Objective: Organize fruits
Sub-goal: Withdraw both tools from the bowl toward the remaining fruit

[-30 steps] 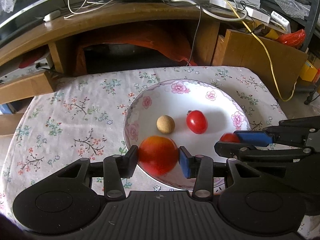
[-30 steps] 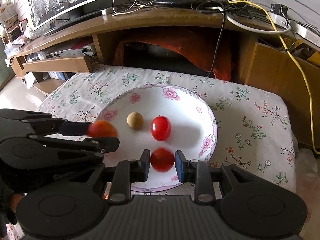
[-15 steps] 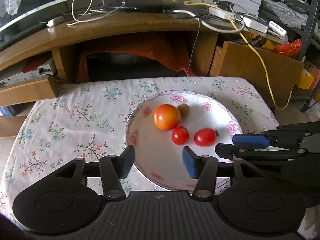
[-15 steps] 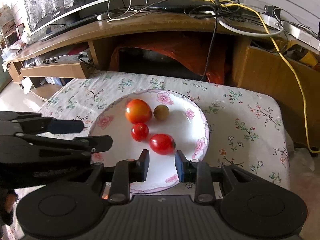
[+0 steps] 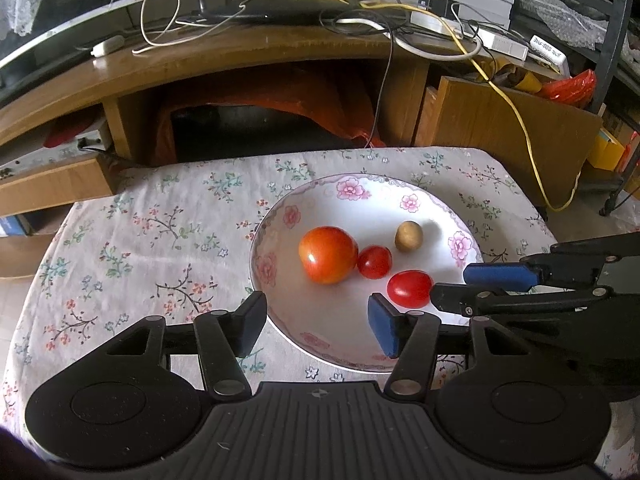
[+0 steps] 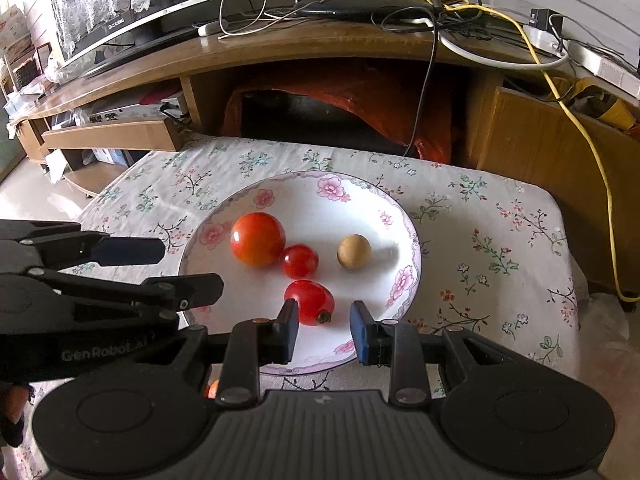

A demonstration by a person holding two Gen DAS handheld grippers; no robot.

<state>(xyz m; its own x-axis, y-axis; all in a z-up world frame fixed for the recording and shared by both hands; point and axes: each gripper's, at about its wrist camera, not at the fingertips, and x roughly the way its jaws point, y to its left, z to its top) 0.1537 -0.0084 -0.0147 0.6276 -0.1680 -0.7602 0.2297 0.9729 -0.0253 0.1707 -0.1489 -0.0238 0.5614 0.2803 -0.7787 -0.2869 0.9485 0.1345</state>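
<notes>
A low table under a pale cotton cloth printed with small flowers and twigs (image 5: 168, 240) stands in a cluttered room; behind it runs a curved brown wooden desk (image 6: 320, 46) with a dark opening beneath, its top strewn with black, white and yellow cables (image 6: 432, 12); a flat monitor (image 6: 132, 20) sits at the desk's left end, and a plain wooden board (image 5: 508, 136) leans at the right.

On the cloth lies one round, shallow white china plate with pink flowers along its rim (image 6: 332, 190); it holds four fruits, all loose; one large glossy orange-red tomato (image 6: 257, 239), smooth and nearly spherical; two small shiny red cherry tomatoes, a round one (image 6: 300, 261) touching the large tomato, and an oval one with a brown stem end (image 6: 309, 301) nearest the front rim; one small matt tan ball-shaped fruit (image 6: 353, 252), dull-skinned, apart to the right.

The left gripper (image 5: 318, 322), black plastic with blue pads, hovers over the plate's near rim; its fingers stand wide apart with nothing between them.

The right gripper (image 6: 323, 330) is of the same make; its fingers are apart, holding nothing, just in front of the oval cherry tomato, with the left finger's tip close beside the fruit; whether it touches I cannot tell.
</notes>
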